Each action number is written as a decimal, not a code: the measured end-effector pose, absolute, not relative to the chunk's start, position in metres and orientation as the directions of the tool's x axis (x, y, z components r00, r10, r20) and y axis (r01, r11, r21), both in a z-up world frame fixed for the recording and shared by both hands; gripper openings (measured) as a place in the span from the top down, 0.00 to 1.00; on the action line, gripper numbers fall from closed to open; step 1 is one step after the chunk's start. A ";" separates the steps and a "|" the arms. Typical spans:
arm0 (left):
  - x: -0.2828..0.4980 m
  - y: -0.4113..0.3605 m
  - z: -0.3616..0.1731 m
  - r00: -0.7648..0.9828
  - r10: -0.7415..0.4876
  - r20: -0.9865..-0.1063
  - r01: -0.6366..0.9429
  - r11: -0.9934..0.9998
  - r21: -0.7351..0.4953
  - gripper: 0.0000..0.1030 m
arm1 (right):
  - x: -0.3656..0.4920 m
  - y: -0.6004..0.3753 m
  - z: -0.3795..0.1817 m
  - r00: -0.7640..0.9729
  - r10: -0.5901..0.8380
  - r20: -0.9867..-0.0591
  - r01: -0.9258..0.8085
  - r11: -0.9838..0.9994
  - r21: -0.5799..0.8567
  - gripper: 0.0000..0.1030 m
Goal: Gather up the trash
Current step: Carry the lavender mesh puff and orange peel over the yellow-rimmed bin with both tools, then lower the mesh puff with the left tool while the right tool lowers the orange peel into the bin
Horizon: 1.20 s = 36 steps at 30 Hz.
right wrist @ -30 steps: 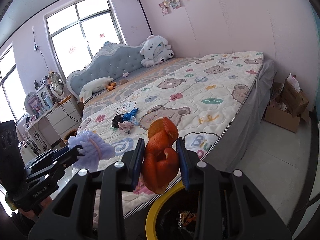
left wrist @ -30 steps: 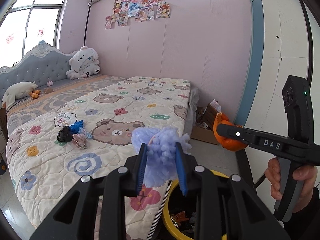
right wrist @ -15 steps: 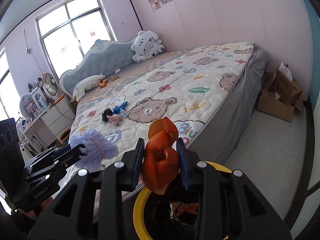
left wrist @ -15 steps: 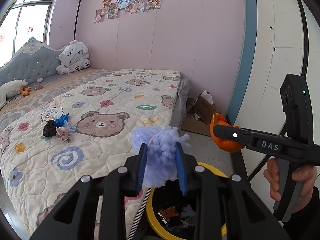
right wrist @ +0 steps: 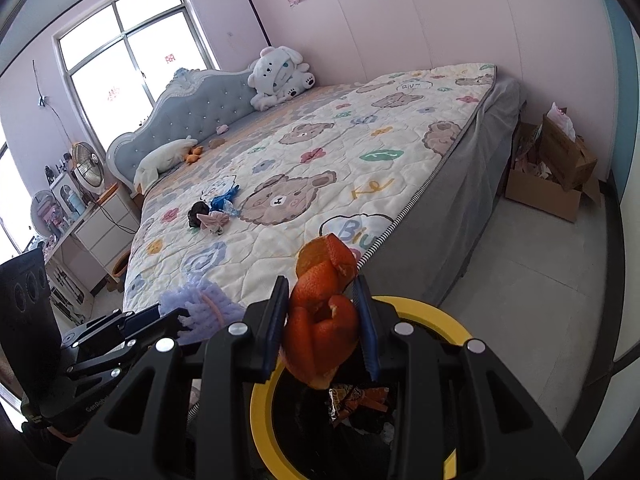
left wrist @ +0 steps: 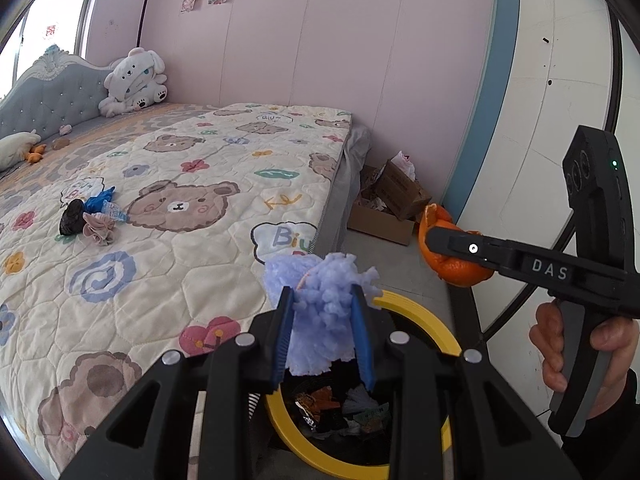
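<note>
Both tools have swung over the bin [left wrist: 416,312], still gripping trash.

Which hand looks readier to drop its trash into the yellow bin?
Probably the right gripper: its orange peel hangs over the bin's opening, while the left gripper's purple fluff sits nearer the rim.
</note>
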<state>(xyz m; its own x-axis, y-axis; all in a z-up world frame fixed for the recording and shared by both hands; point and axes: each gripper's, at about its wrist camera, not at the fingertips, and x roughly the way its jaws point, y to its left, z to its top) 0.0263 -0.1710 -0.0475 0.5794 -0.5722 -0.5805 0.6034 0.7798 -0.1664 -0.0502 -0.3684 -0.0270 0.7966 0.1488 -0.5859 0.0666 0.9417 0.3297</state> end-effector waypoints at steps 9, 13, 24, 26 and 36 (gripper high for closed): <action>0.031 -0.176 -0.070 0.515 -0.579 -0.632 0.599 0.770 -0.217 0.74 | -0.042 -0.371 -0.048 0.756 0.160 -0.635 0.093 0.933 0.346 0.69; 0.032 -0.177 -0.073 0.500 -0.583 -0.640 0.601 0.766 -0.229 0.74 | -0.040 -0.376 -0.055 0.744 0.163 -0.649 0.113 0.926 0.362 0.69; 0.029 -0.184 -0.081 0.467 -0.582 -0.666 0.610 0.757 -0.234 0.72 | -0.035 -0.384 -0.070 0.711 0.160 -0.685 0.147 0.919 0.367 0.69; 0.027 -0.185 -0.083 0.460 -0.585 -0.668 0.618 0.751 -0.232 0.72 | -0.034 -0.384 -0.072 0.707 0.165 -0.688 0.148 0.917 0.372 0.69; 0.022 -0.186 -0.083 0.445 -0.594 -0.671 0.633 0.738 -0.233 0.70 | -0.037 -0.387 -0.072 0.702 0.152 -0.695 0.169 0.913 0.371 0.67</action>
<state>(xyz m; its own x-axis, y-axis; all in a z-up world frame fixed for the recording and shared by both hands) 0.0223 -0.1855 -0.0834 0.4447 -0.5935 -0.6708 0.6334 0.7379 -0.2330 -0.0369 -0.3865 -0.0724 0.7023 0.1525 -0.6953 0.1688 0.9133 0.3708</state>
